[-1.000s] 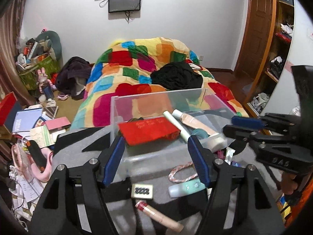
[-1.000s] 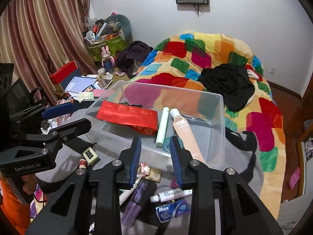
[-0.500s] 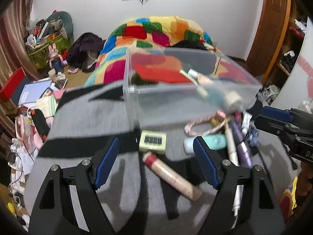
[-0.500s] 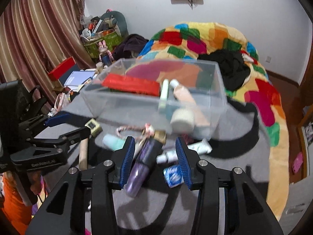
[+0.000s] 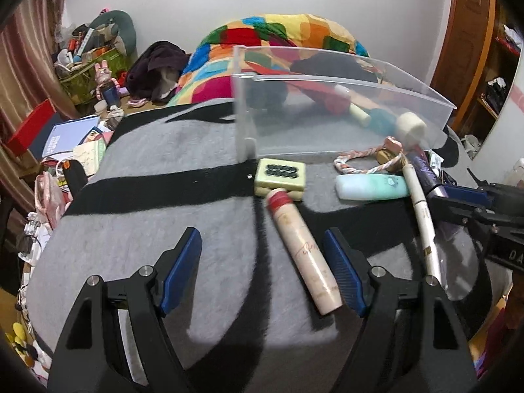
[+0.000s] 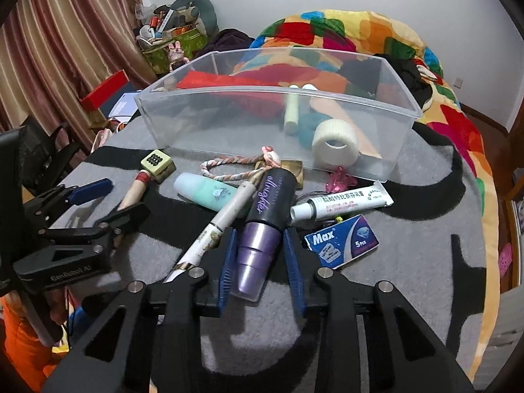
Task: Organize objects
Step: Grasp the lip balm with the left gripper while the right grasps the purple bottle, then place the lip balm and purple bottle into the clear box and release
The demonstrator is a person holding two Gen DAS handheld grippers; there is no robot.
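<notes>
A clear plastic bin (image 6: 183, 121) (image 5: 327, 131) stands on a grey and black blanket and holds a red box, tubes and a white tape roll (image 6: 334, 143). In front of it lie loose toiletries. My right gripper (image 6: 260, 262) is open, its jaws either side of a black and purple spray bottle (image 6: 262, 226), not closed on it. My left gripper (image 5: 262, 276) is open over the blanket, with a beige tube with a red cap (image 5: 303, 250) lying just inside its right finger. The left gripper also shows in the right wrist view (image 6: 108, 199).
Near the bottles lie a mint bottle (image 6: 209, 193), a cream pen-like tube (image 6: 226, 217), a white ointment tube (image 6: 340, 204), a blue Max box (image 6: 342, 240), a green square case (image 5: 280, 177) and a braided cord (image 6: 229, 168). A bed with a colourful quilt lies behind; clutter covers the floor at left.
Both grippers dropped low and came nearer the loose items. The right gripper moved in around the spray bottle. The left gripper moved down beside the beige tube.
</notes>
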